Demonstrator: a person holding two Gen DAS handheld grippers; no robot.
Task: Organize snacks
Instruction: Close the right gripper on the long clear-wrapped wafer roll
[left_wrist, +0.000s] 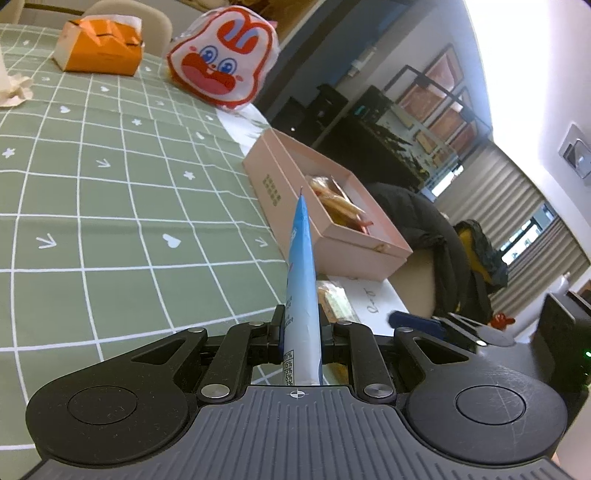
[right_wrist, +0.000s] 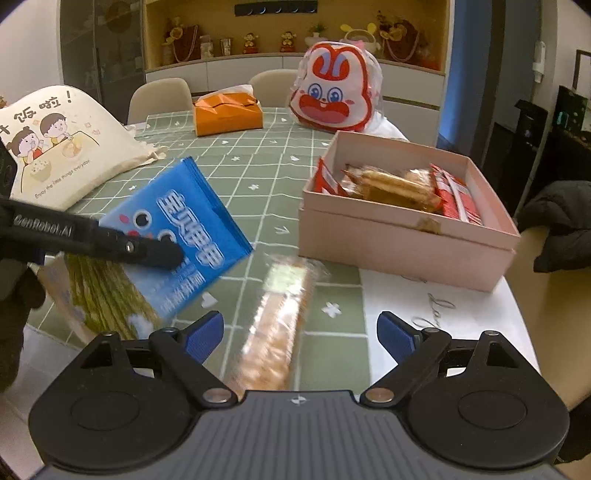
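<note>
Right wrist view shows the right gripper (right_wrist: 297, 334) spread wide around a clear cracker pack (right_wrist: 277, 325), ready to grab it. Beside it the left gripper (right_wrist: 162, 254) pinches a blue snack packet (right_wrist: 177, 229) aloft, likely bound for the pink box (right_wrist: 402, 236) beyond.

Blue packet (right_wrist: 177, 236), pink box (right_wrist: 402, 240), green checked tablecloth (left_wrist: 110, 192).

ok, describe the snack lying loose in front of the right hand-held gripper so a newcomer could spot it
Start at the open pink box on the green checked tablecloth. Just beside its near corner, a long clear-wrapped cracker pack lies flat on the cloth, between the open fingers of the right hand-held gripper. Unlike the blue packet gripped beside it, it is see-through and tan.
</note>
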